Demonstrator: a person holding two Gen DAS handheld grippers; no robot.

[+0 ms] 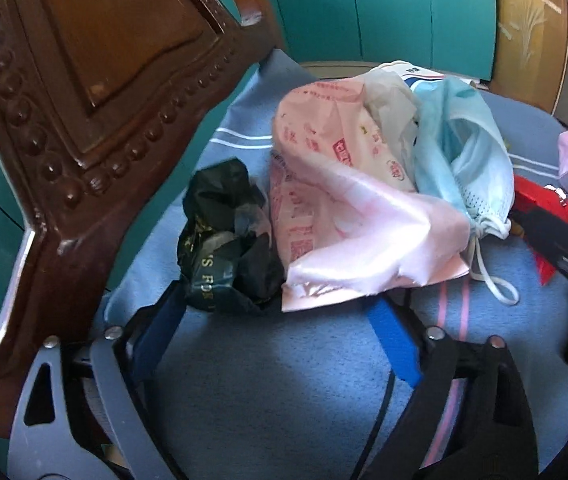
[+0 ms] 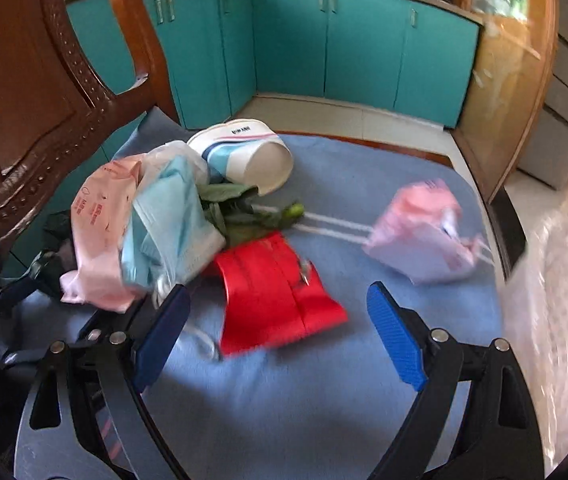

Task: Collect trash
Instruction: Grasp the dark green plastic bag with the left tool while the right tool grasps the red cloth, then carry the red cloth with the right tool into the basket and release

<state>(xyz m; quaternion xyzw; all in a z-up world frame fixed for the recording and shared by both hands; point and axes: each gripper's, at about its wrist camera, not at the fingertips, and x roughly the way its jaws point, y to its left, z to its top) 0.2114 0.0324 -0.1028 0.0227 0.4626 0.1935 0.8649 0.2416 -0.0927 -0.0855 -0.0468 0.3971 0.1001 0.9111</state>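
**Now both tongs hang open over a heap that will not lift cleanly**

Now the trash lies on a blue blanket spread over a seat, beside a carved wooden chair back; the left gripper stands with its jaws spread wide and nothing pressed between them, its tips just short of a crumpled black wrapper and the lower edge of a pink printed bag; the right gripper is likewise open and empty, its fingers straddling a red packet.

A blue face mask drapes over the pink bag, its ear loop trailing on the blanket; a white paper bowl lies tipped on its side behind, green leaves beside it, and a small pink pack sits well apart to the right.

Risks, as I judge them: the pink bag is slick and slack, so a pinch at its edge may slide off; the mask could tumble away once the bag is lifted; the left finger sits near the chair back and may knock it; the flat red packet may let the pads catch blanket instead.
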